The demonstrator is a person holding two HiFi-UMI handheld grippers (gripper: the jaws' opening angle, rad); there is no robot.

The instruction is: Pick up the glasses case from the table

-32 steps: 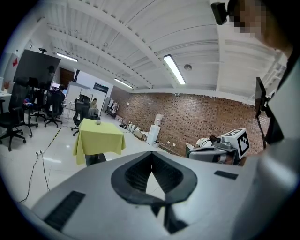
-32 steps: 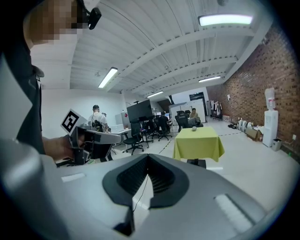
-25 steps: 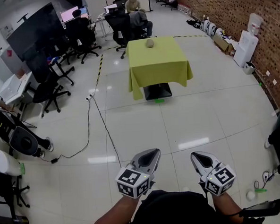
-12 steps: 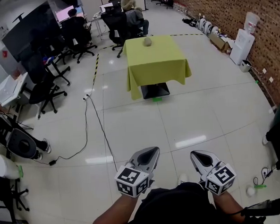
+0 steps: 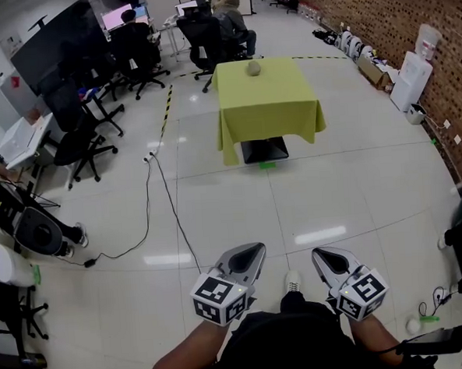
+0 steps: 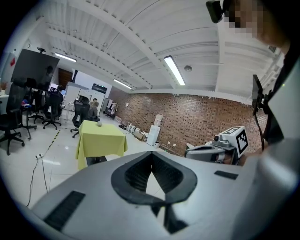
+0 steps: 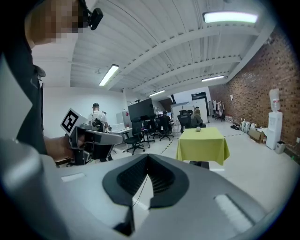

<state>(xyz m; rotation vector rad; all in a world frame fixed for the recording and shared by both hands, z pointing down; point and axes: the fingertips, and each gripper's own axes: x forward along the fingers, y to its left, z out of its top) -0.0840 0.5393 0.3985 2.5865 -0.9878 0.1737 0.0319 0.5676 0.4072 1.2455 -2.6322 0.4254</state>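
- At your far left, a big dark screen (image 5: 59,50) and black office chairs (image 5: 80,142) stand beside desks along the edge of the room.
- A black cable (image 5: 151,216) trails over the pale tiled floor (image 5: 333,189) from that side towards you. A yellow-and-black tape line (image 5: 165,114) lies on the floor just right of the chairs.
- Your left tongs (image 5: 255,253) sit low in the head view, just in front of your body. Their tips are pressed together and nothing is between them.
- Straight ahead, across open floor, the bench (image 5: 269,111) stands under a yellow-green cloth that hangs down its sides. It is well apart from both tongs.
- The glasses case (image 5: 253,68), a small grey rounded thing, lies on the cloth near the bench's far edge, about midway along it. Nothing touches it.
- A person (image 5: 231,14) sits in a chair just beyond that far edge, back turned to you.
- One white shoe (image 5: 291,280) of yours shows on the floor between the two tongs.
- Your right tongs (image 5: 323,254) are held beside the left ones at about the same height. Their tips are closed on each other and they carry nothing.
- A brick wall (image 5: 392,14) runs along the right side of the room. A white water dispenser (image 5: 413,79) stands against it among boxes and other items on the floor.
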